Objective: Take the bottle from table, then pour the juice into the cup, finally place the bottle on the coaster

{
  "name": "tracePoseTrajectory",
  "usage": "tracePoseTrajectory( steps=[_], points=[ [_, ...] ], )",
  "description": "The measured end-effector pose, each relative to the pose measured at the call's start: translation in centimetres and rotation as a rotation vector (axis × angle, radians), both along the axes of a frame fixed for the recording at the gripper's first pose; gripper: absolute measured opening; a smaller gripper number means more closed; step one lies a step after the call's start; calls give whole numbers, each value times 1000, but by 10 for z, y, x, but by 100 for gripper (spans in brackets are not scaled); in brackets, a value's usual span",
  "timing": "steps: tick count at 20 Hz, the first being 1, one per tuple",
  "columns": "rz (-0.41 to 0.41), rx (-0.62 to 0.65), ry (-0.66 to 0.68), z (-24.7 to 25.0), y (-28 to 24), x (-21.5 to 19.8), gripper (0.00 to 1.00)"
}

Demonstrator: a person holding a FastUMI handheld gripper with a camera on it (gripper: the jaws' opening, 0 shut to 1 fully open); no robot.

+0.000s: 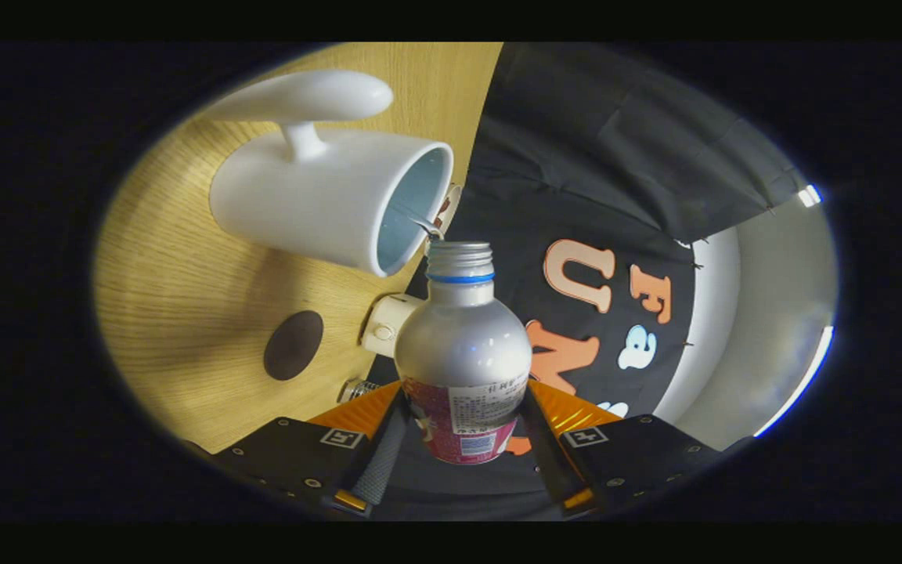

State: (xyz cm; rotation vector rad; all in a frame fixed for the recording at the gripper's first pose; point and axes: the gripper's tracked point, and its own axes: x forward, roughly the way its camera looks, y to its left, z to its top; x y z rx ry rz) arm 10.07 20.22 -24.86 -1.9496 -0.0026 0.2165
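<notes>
A: How is the bottle (463, 356) held?
B: It is clamped at its label between both fingers of the gripper (463, 439), its long axis running away from them, open neck aimed at the cup (326, 204) rim.
A: And the coaster (293, 345)?
B: It is seen on the table (177, 298), beside the cup.

Matt metal bottle (463, 345), glossy ceramic cup (318, 196), wood-grain table (177, 313)

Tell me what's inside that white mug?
The white mug shows a pale inner wall, with a thin stream entering from the open bottle held in the tongs. Its bottom and any pooled juice are hidden.
</notes>
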Motion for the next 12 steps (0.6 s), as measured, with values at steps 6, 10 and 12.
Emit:
tracePoseTrajectory(
  steps=[6, 10, 12],
  points=[
    [10, -19, -9, 6, -1, 2, 77],
    [19, -23, -16, 11, 0, 4, 77],
    [27, -31, -21, 14, 2, 4, 77]
  ],
)
